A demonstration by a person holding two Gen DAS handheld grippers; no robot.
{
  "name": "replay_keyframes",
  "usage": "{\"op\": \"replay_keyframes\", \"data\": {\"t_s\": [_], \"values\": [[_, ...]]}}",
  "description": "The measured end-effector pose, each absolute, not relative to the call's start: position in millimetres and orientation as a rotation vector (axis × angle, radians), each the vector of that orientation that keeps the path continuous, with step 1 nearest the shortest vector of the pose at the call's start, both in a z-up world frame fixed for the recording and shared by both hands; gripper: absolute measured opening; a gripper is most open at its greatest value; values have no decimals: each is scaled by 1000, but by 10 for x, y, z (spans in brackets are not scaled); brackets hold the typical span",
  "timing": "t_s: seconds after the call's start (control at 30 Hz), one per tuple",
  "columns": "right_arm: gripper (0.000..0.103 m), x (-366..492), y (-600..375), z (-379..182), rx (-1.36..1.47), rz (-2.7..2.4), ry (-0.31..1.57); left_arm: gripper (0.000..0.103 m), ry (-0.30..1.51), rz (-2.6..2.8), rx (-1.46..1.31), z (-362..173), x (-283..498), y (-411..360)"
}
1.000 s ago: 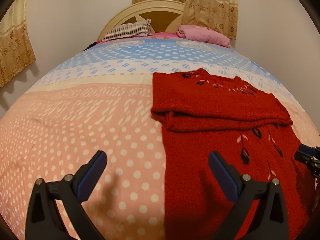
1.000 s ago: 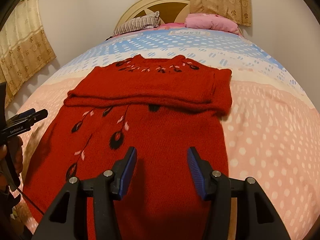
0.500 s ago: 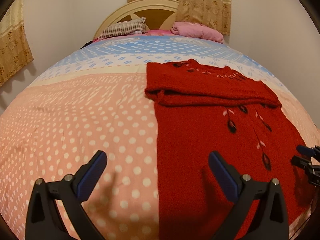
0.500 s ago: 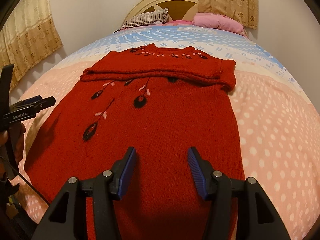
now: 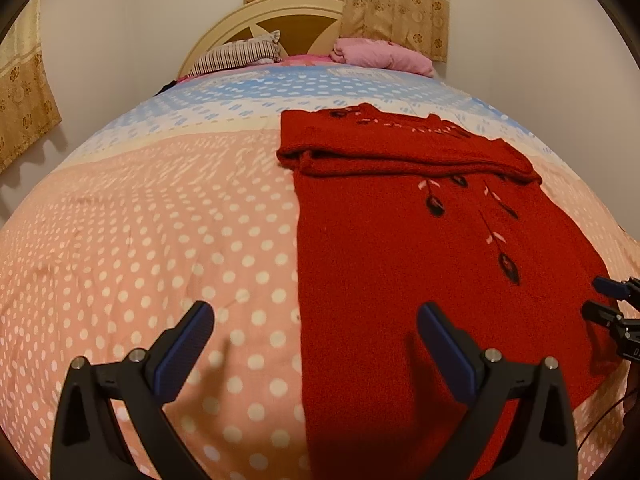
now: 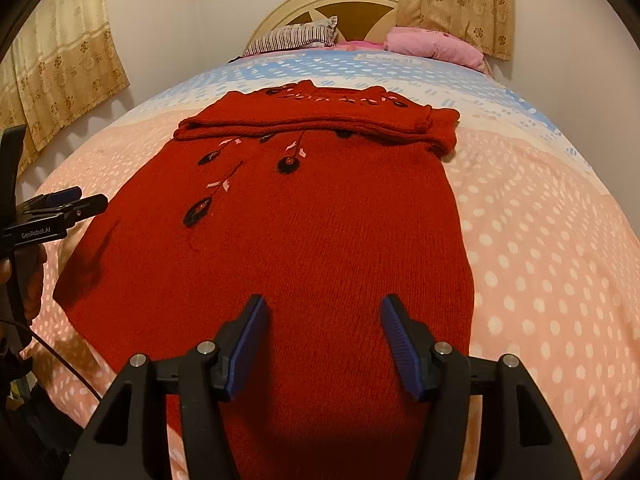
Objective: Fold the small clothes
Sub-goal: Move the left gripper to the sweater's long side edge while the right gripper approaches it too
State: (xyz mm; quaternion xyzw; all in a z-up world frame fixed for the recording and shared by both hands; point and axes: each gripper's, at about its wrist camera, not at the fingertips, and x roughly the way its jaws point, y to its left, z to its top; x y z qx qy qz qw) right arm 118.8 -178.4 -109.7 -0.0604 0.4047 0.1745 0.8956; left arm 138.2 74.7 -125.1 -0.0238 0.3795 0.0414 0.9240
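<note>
Hovering over the near end of the bed, both grippers point down at a slant toward the red knitted sweater (image 5: 420, 264), which lies flat on the polka-dot bedspread (image 5: 168, 240), its far part with the sleeves already doubled into a thick band just below the neckline. Left gripper (image 5: 316, 344): jaws spread wide, nothing between them; it straddles the sweater's left side edge, one finger over the bare bedspread and the other over the knit, probably lined up for that side of the hem. Right gripper (image 6: 324, 340): over the middle-right of the knit, jaws opening, only fabric below them and no pad pressing on it, so nothing is gripped. My reading: the two are paired at the near hem for a fold away toward the headboard (image 6: 352, 8). Far end of the bed: striped pillow (image 6: 292, 36), then pink bedding (image 6: 436, 46), well apart from the work. Hidden or unclear: the hem itself drops below both views behind the gripper bodies, so its lie cannot be checked; the holder's left hand (image 6: 28, 280) shows only at the frame edge, dark.
</note>
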Motion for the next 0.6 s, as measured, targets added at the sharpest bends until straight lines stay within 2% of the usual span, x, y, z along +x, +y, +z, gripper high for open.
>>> {"op": "replay_keyframes", "data": {"t_s": [0.6], "values": [[67,865,-1875,-1148,-126,354,809,103,804,62,-61,-1343,1007,732]]}}
